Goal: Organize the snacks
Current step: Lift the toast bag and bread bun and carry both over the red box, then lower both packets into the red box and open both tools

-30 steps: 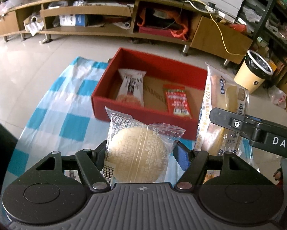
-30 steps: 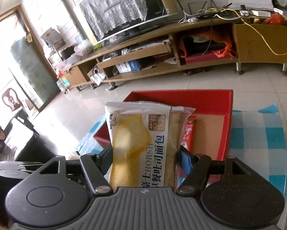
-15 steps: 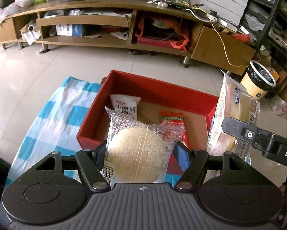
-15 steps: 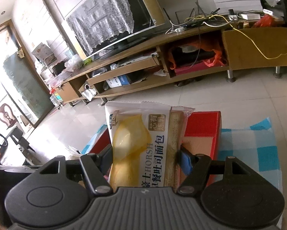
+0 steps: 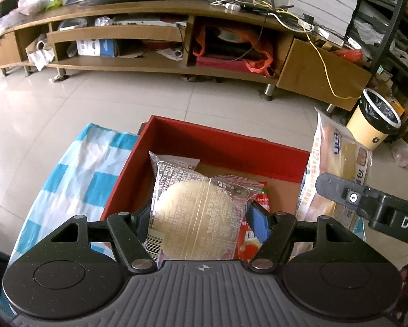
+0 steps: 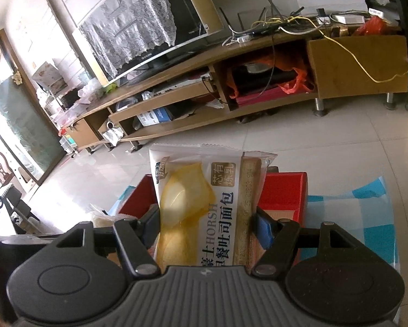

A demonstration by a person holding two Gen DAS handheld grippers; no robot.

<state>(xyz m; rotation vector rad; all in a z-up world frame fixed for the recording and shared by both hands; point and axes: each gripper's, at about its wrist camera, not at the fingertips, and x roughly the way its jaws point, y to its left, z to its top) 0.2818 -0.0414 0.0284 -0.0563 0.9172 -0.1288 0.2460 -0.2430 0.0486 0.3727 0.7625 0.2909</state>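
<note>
Where the left gripper (image 5: 201, 218) reached forward, its jaws were closed on a clear-wrapped round cake (image 5: 197, 215); pack stood upright between the fingers, long axis running away from the camera, sealed top edge pointing toward the far wall; it hung over the near part of the red box (image 5: 225, 141); the right gripper (image 6: 208, 222) was likewise clamped on a toast bread pack (image 6: 204, 204), held upright, long axis away from the camera, crimped seal uppermost, print reading sideways along its length; in the left view the same bread pack showed at the right edge, gripped by a black finger, just beside the box's right wall.

Beyond the cake, inside the box: a white snack packet (image 5: 176, 160) mostly hidden behind it, a red sachet (image 5: 259, 201) lying on the cardboard floor of the box; box sat on a blue-and-white checked cloth (image 5: 75, 179) spread over the table; cloth showed on both sides of the box.

Past the table, pale glossy floor tiles (image 5: 122, 98); a cream waste bin (image 5: 372, 125) with a black liner at right; along the far wall a long wooden TV stand (image 5: 149, 38), cluttered shelves, tangled cables on top; a television (image 6: 152, 27) draped with lace.
</note>
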